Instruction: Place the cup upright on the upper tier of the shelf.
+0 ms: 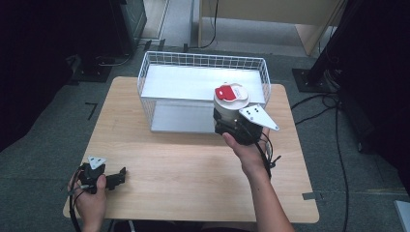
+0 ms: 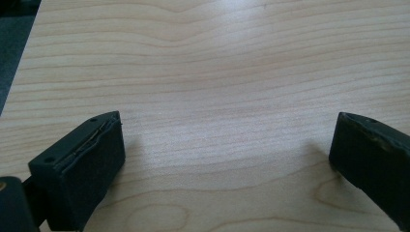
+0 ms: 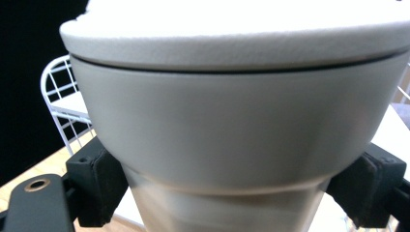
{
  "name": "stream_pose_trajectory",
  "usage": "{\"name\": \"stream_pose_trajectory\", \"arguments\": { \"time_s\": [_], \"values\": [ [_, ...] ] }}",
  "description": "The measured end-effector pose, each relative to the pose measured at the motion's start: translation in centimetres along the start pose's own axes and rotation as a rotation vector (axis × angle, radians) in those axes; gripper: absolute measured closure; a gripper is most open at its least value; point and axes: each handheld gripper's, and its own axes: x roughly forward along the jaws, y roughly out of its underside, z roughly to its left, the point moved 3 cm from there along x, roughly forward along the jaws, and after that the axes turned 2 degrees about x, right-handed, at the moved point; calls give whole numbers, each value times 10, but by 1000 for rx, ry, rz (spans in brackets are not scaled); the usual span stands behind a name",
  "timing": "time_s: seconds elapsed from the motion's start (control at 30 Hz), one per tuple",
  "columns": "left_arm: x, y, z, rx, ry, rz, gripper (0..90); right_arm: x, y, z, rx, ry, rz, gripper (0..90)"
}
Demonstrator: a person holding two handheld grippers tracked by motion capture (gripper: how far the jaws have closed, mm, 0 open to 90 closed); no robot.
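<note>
right gripper clamps smooth round white jar | left gripper wide over woodgrain table

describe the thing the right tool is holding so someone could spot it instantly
Start at the white wire basket at the far side of the wooden table. At its front right corner, the right tool grips a grey-white cylindrical container. Its white lid with a red patch sets it apart.

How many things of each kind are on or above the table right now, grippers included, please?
Grippers: 2 (left gripper, right gripper)
White wire baskets: 1 (basket)
White containers with a red-marked lid: 1 (container)
Total: 4
</note>
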Motion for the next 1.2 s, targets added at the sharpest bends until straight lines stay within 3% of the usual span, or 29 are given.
{"name": "stream_pose_trajectory", "arguments": {
  "time_s": [0.2, 0.73, 1.2],
  "values": [
    [0, 0, 0, 0, 0, 0, 0, 7, -17, 9, -6, -10, -36, 127],
    [0, 0, 0, -1, 0, 0, 0, 28, -47, 23, -18, -21, -72, 127],
    [0, 0, 0, 0, 0, -1, 0, 64, -61, 17, 6, 1, -84, 127]
  ]
}}
